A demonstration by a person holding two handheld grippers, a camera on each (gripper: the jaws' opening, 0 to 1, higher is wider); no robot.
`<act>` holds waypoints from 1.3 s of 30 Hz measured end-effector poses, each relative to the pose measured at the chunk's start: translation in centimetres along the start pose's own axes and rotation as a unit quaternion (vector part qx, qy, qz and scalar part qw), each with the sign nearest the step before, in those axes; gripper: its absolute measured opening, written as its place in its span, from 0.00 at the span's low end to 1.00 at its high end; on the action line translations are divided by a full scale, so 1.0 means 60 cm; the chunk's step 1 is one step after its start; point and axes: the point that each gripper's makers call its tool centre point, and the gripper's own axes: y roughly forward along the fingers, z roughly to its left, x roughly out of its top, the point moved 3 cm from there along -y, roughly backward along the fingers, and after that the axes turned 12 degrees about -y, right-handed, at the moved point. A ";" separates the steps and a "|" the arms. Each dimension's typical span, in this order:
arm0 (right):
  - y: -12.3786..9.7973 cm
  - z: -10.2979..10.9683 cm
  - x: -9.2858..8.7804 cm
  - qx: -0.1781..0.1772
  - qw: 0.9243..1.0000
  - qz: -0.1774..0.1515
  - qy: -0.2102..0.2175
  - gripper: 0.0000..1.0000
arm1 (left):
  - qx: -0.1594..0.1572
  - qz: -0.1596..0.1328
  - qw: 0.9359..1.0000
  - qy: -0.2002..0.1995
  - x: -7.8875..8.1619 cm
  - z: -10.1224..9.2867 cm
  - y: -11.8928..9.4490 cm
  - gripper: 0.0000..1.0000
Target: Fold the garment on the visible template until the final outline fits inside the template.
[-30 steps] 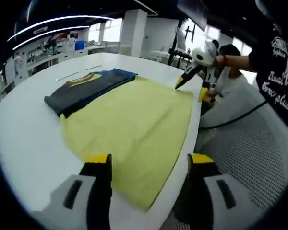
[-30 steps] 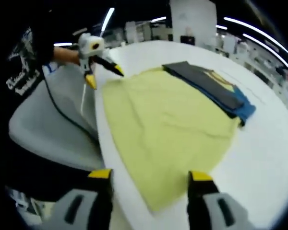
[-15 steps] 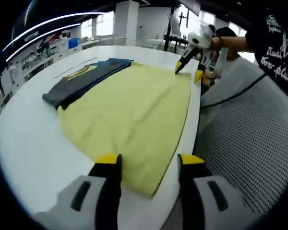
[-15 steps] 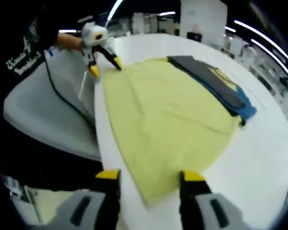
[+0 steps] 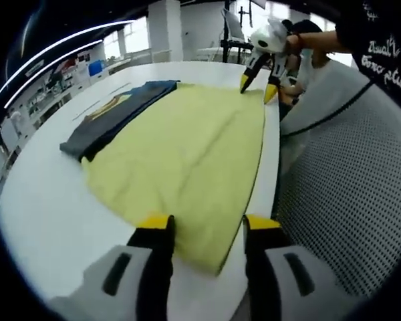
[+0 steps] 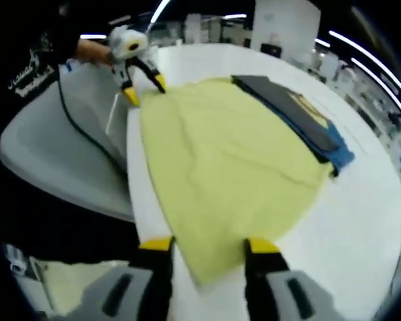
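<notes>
The left tool (image 5: 202, 226) rose from the bottom centre of the left gripper view with its yellow-tipped jaws parted and a near corner of the yellow garment (image 5: 187, 150) lying between them; it held nothing yet. The right tool (image 6: 207, 246) stood the same way at the bottom centre of the right gripper view, jaws apart astride the other near corner of the garment (image 6: 220, 160), not closed on it. Each tool also appeared in the other's view, far off along the same hem: the right tool (image 5: 257, 81) at the top right of the left gripper view, the left tool (image 6: 145, 88) at the upper left of the right gripper view.

The garment lay spread flat on the white table (image 5: 40, 194), its near hem running along the table edge. Along its far side, toward the upper left of the left gripper view, lay a folded stack of dark grey and blue clothes (image 5: 113, 117), touching or slightly overlapping the yellow cloth. I could not make out any template outline.

The step in hand looked like pinching both hem corners for the first fold. To do it well, each tool would need to slide a lower jaw under the cloth and close on the corner itself, not on a loose wrinkle. Both should then lift together and evenly, so the hem stayed taut and straight, and carry it over without dragging the dark stack or letting the cloth slip off the table edge.
</notes>
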 end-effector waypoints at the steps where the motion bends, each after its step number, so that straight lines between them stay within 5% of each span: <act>1: 0.000 0.001 0.001 0.000 1.000 -0.001 0.001 0.37 | 0.003 -0.001 1.000 -0.003 0.000 0.002 0.000 0.34; 8: 0.003 0.002 0.006 -0.008 1.000 -0.013 0.006 0.20 | 0.016 0.003 1.000 -0.009 0.006 0.015 -0.002 0.05; 14: 0.003 -0.012 0.005 -0.029 0.999 -0.014 0.024 0.04 | 0.016 0.004 1.000 -0.024 0.010 0.007 -0.007 0.03; 39: -0.038 0.046 0.014 0.012 0.997 -0.039 0.072 0.00 | 0.010 -0.007 0.998 -0.057 0.017 -0.025 -0.059 0.00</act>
